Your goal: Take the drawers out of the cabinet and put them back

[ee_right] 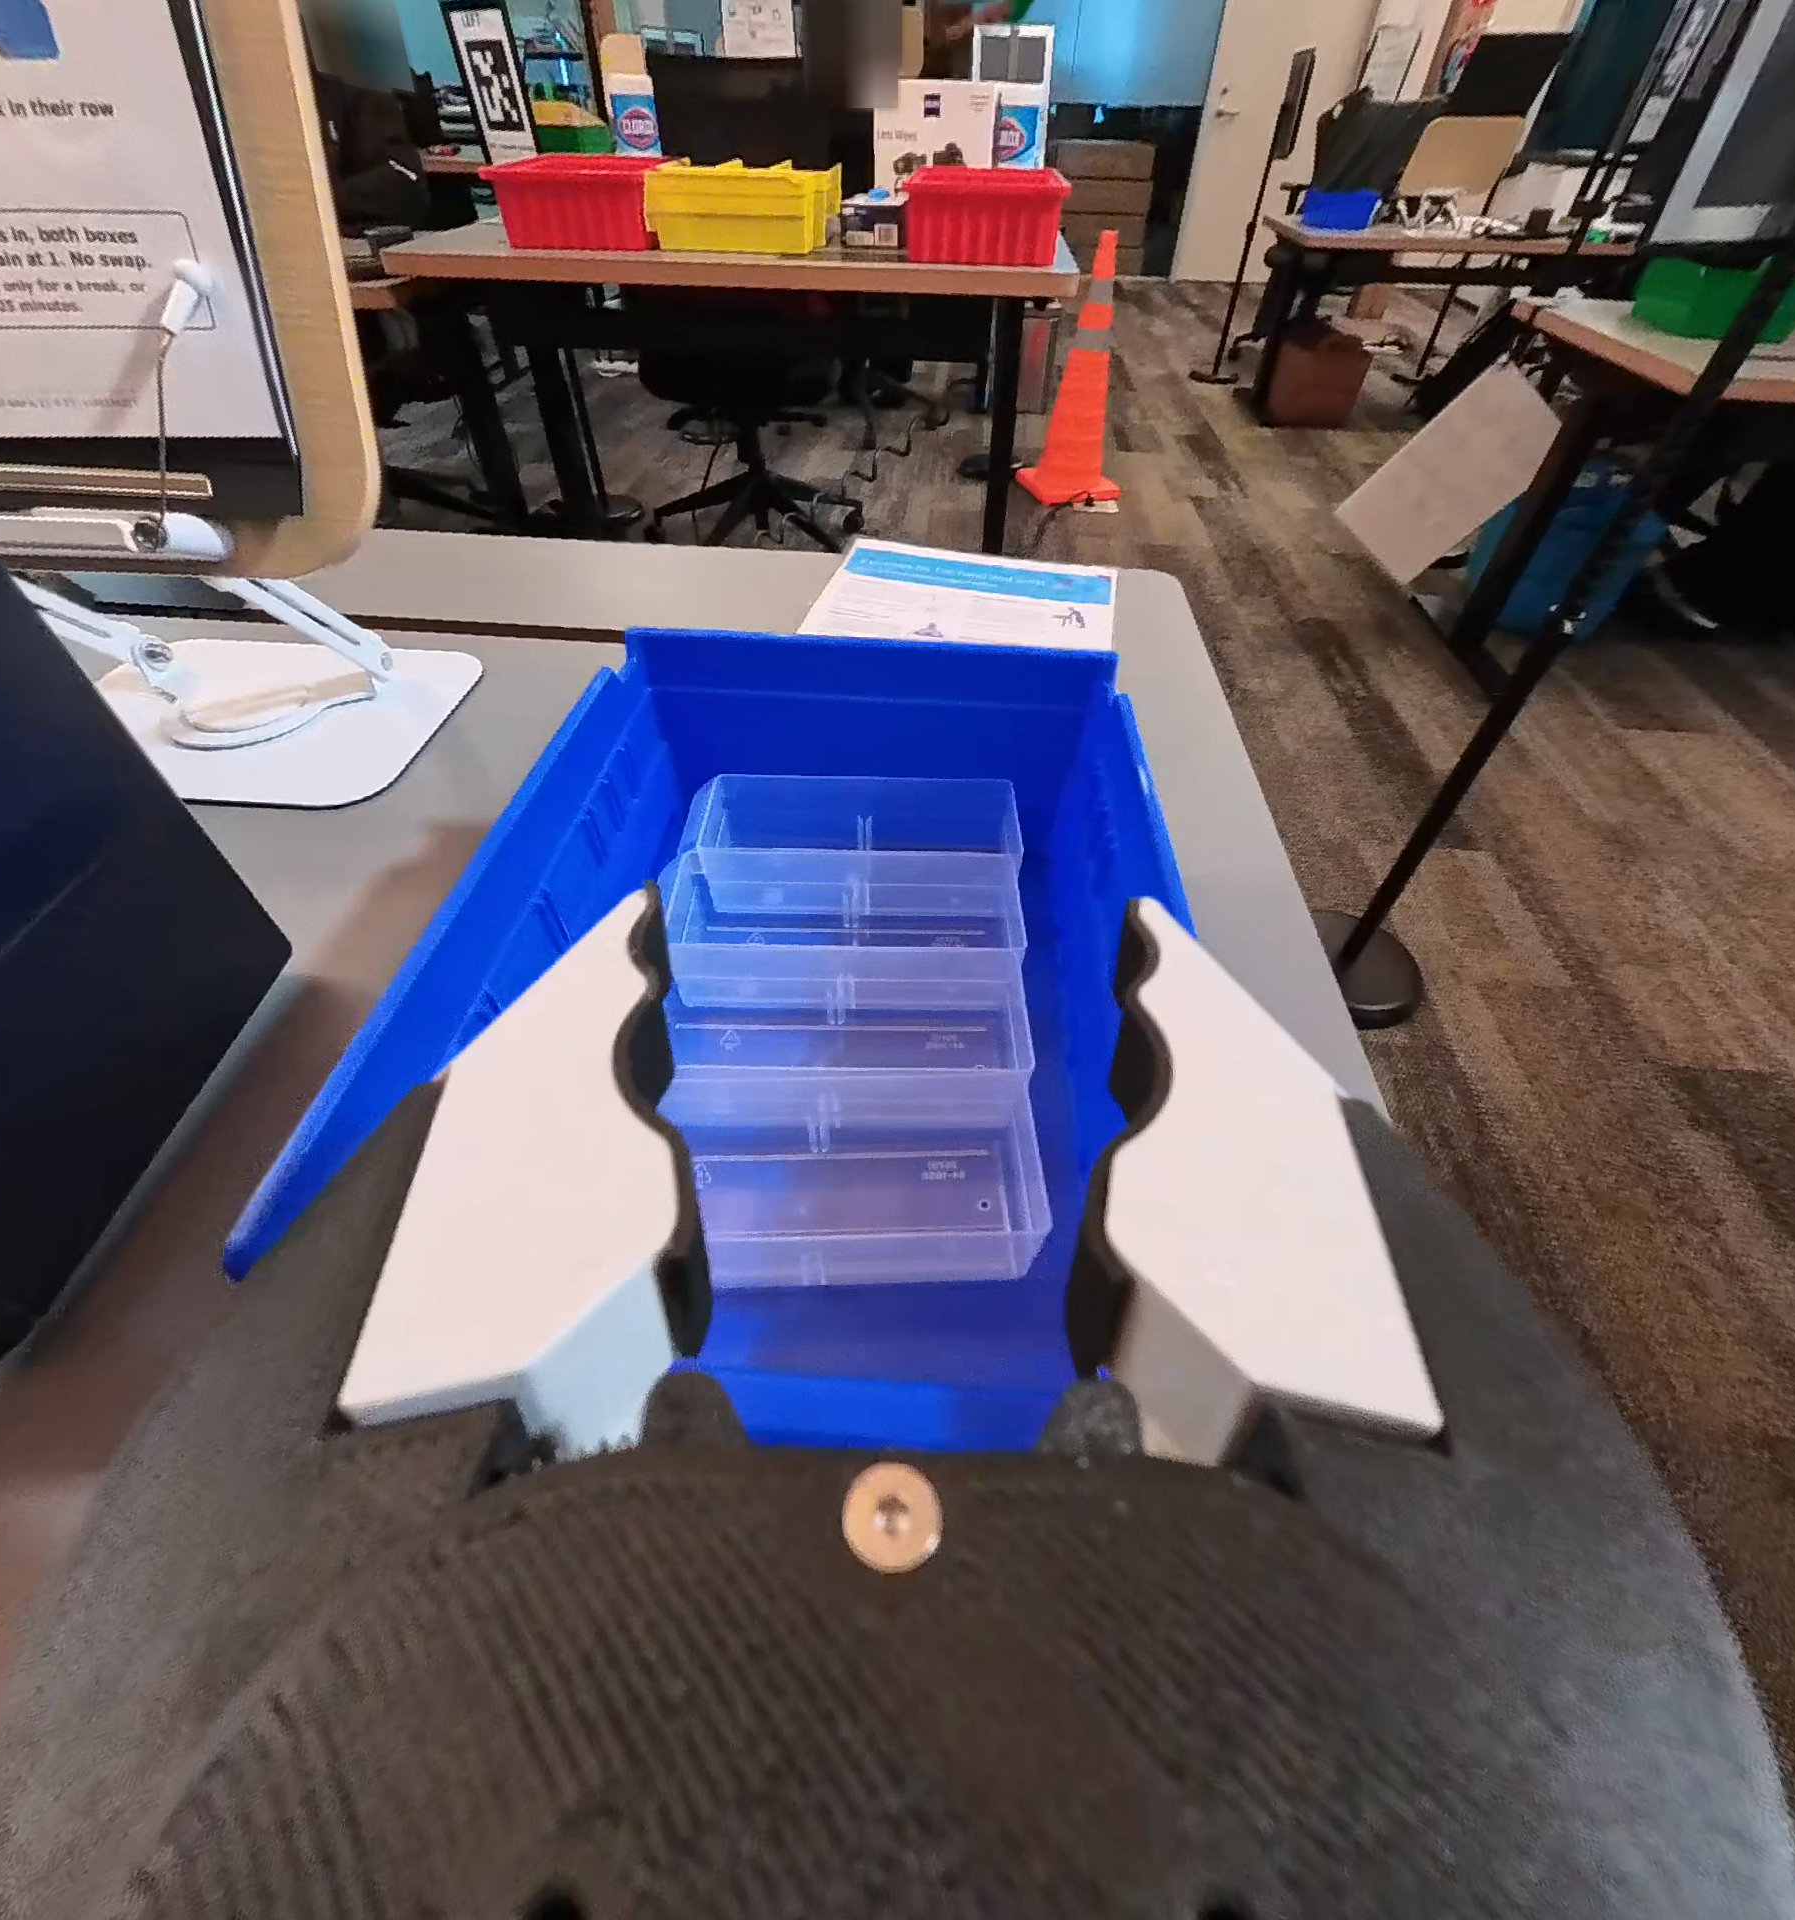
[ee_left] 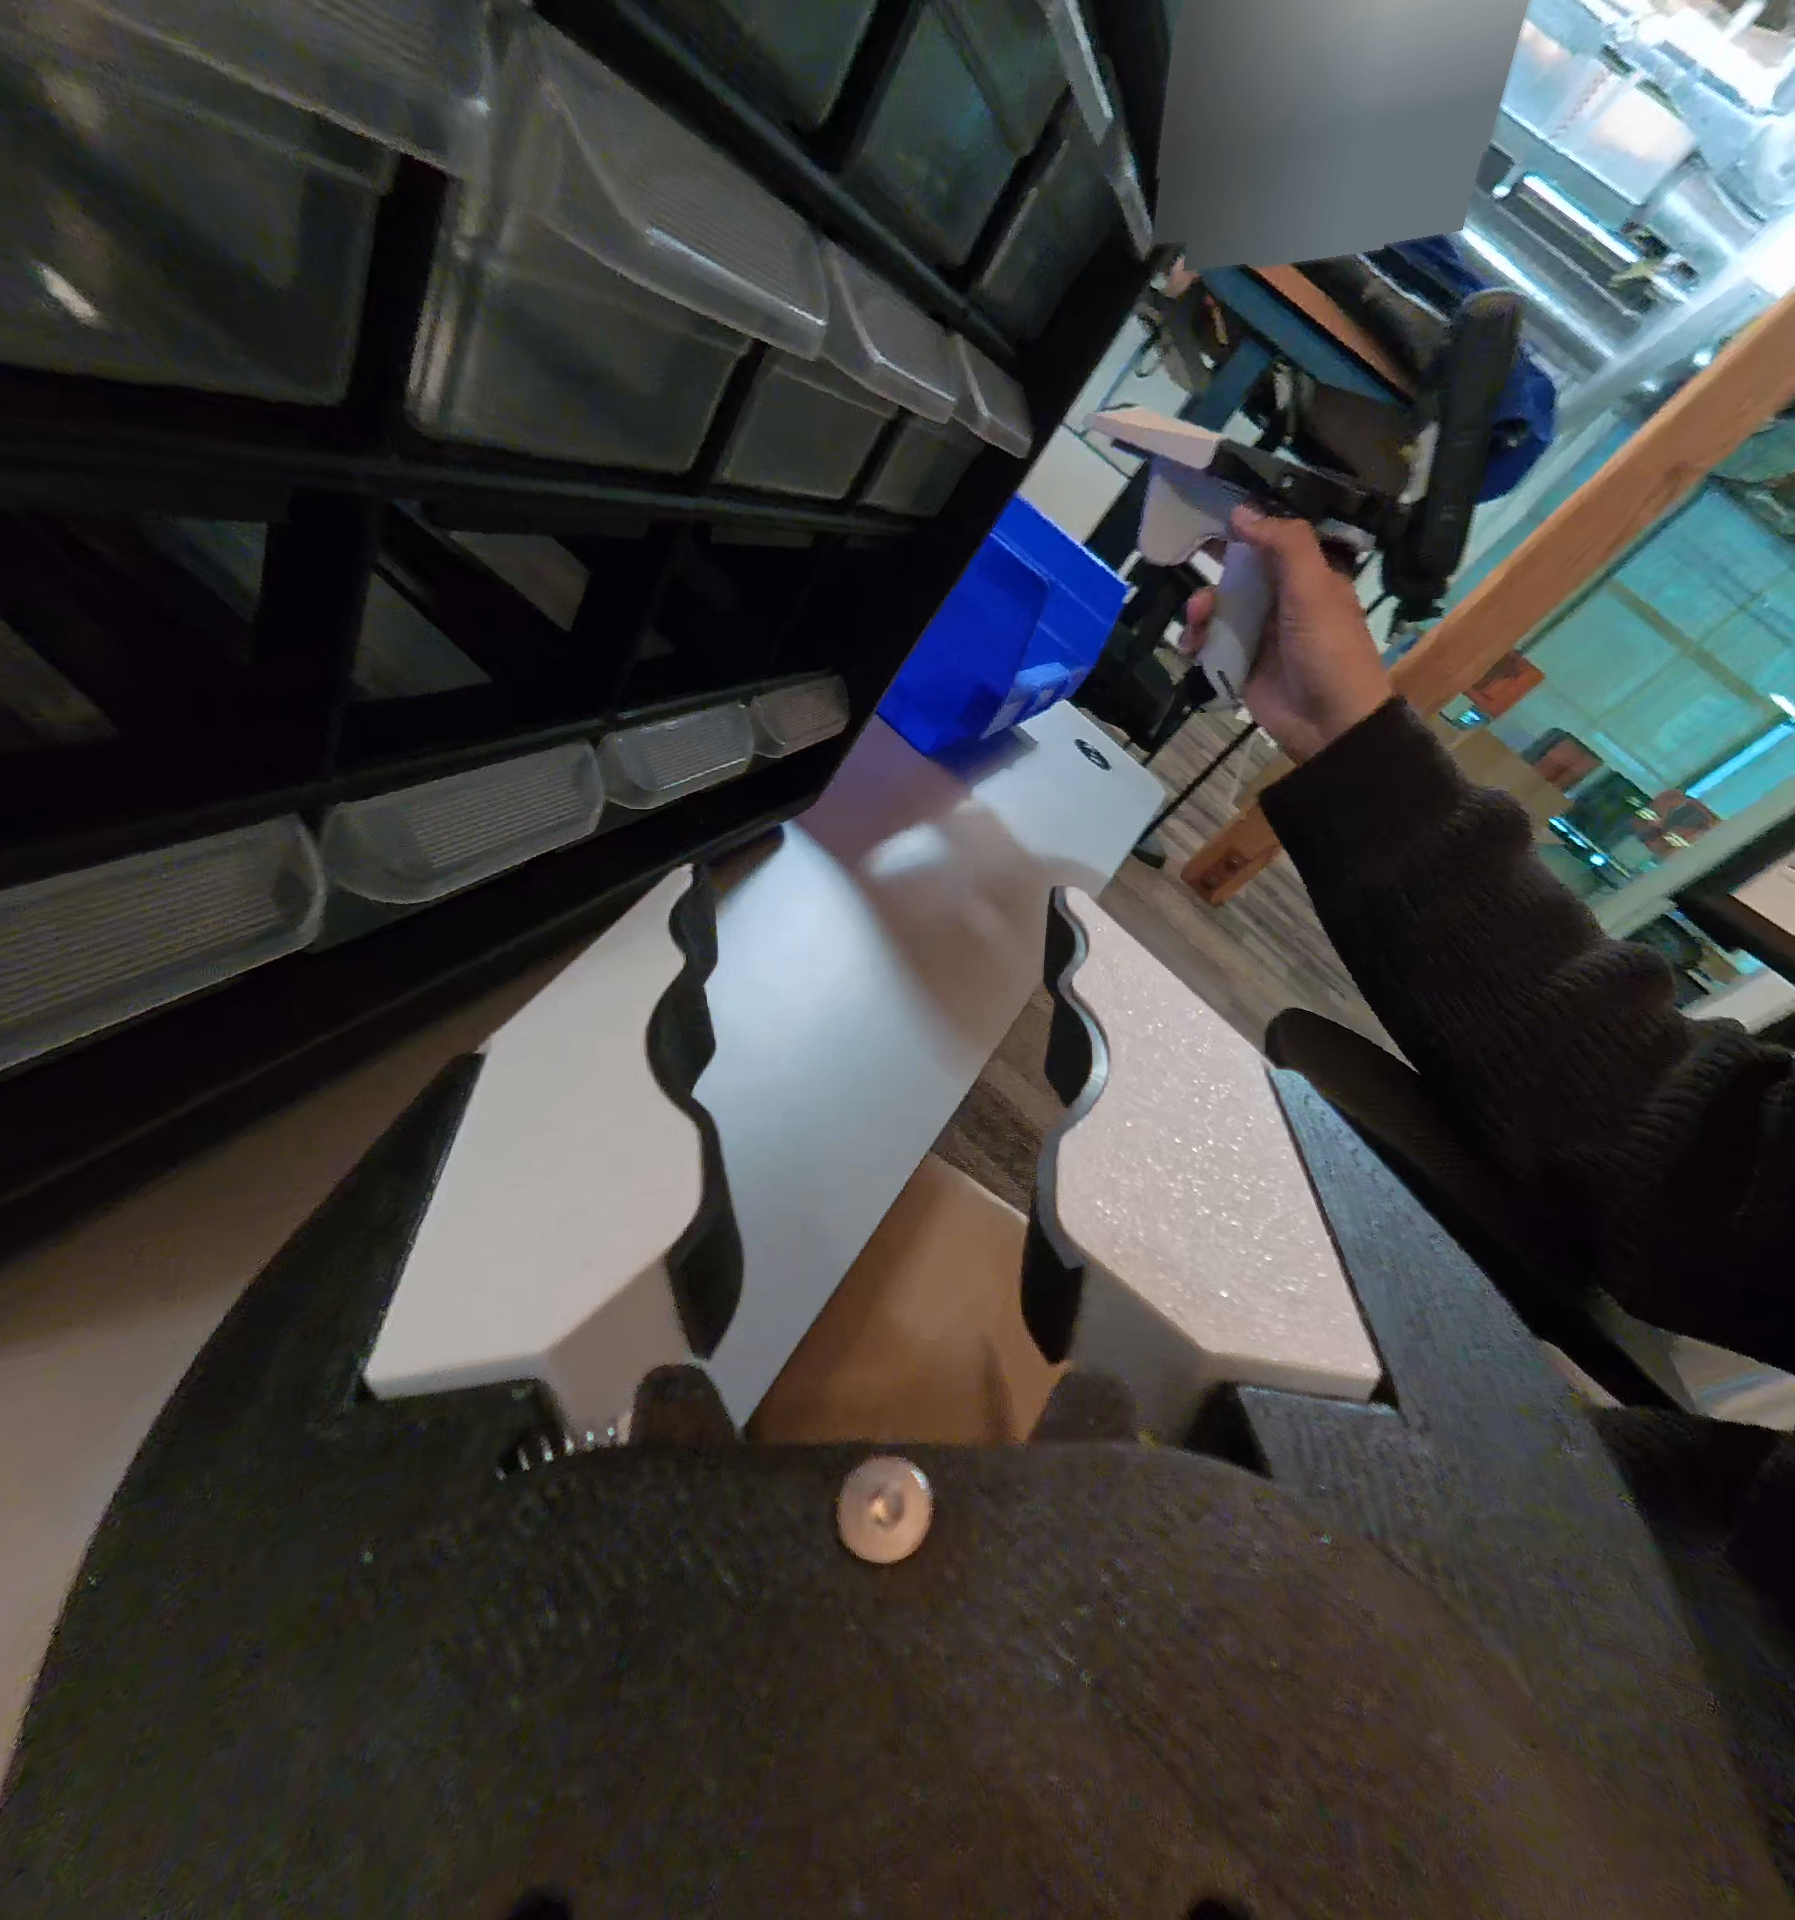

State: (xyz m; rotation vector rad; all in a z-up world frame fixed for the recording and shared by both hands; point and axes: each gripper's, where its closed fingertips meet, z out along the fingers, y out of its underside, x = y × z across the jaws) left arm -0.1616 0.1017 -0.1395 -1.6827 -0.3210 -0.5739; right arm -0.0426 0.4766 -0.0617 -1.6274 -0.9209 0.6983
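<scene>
Cabinet (ee_left: 581, 582): black frame of small clear drawers, standing on the grey surface (ee_left: 872, 997) and filling the upper left of the left wrist view. One row of slots across its middle is dark and open, with drawers in the rows above and below.
Left tongs (ee_left: 877, 914): spread wide with nothing between them, hovering just in front of the cabinet's foot, above the surface's near edge.
Right tongs (ee_right: 893, 914): spread wide and empty, held above the near end of the bin (ee_right: 457, 997), pointing down into it.
Right hand (ee_left: 1288, 634): seen from the left wrist view, gripping the handle of the right tongs, with a dark sleeve (ee_left: 1558, 987) running back from the wrist.
Bin: blue, open-topped, sitting on the surface just past the cabinet's right end.
Drawers (ee_right: 851, 1029): four clear plastic ones lying inside the bin, in an overlapping line from near end to far end, open sides up.
Screen (ee_right: 114, 249): on a white stand at the surface's far left, showing a page of writing.
Sheet (ee_right: 966, 597): printed paper lying flat just behind the bin.
Background: a second table with red and yellow bins, an orange cone (ee_right: 1080, 395) on the wood-look floor.
</scene>
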